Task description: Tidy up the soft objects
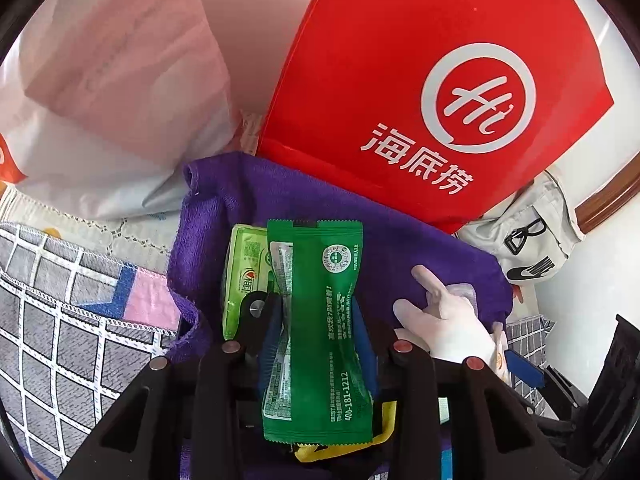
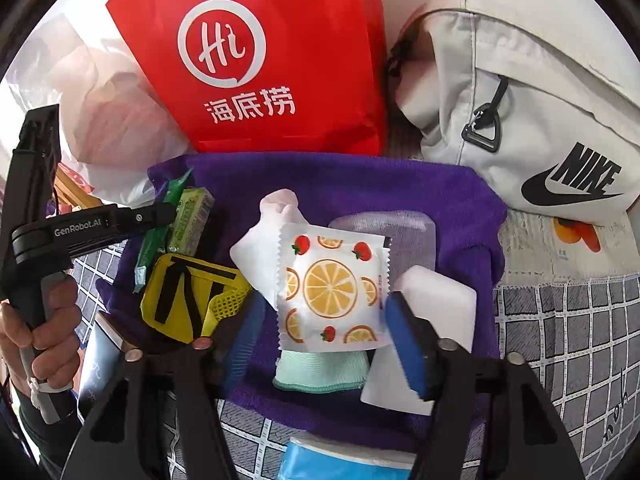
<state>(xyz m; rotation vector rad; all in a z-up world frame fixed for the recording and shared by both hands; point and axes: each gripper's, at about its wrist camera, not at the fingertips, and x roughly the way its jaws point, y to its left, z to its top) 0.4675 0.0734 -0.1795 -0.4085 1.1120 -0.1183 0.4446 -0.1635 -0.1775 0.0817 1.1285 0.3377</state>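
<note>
The left tool (image 1: pixel 316 316) is being pointed down over the purple towel (image 1: pixel 400 240), and a green sachet (image 1: pixel 316 320) is lying between its blue pads (image 1: pixel 362 332); the wrapper is being pinched narrow at that spot, so it is being judged as clamped, though only lightly. A paler green packet (image 1: pixel 244 276) is lying just left of it on the towel.

The right tool (image 2: pixel 320 320) is being held with its fingers apart around an orange-patterned sachet (image 2: pixel 332 292); the right pad (image 2: pixel 404 344) is at the packet's edge, the left one is standing clear, so nothing is being gripped there.

The towel seems to be serving as the gathering spot: a yellow pouch (image 2: pixel 188 300), a white block (image 2: pixel 436 300) and a mint cloth (image 2: pixel 320 372) are being kept on it, near the red bag (image 2: pixel 256 60) and grey backpack (image 2: pixel 540 120) standing at the far side.
</note>
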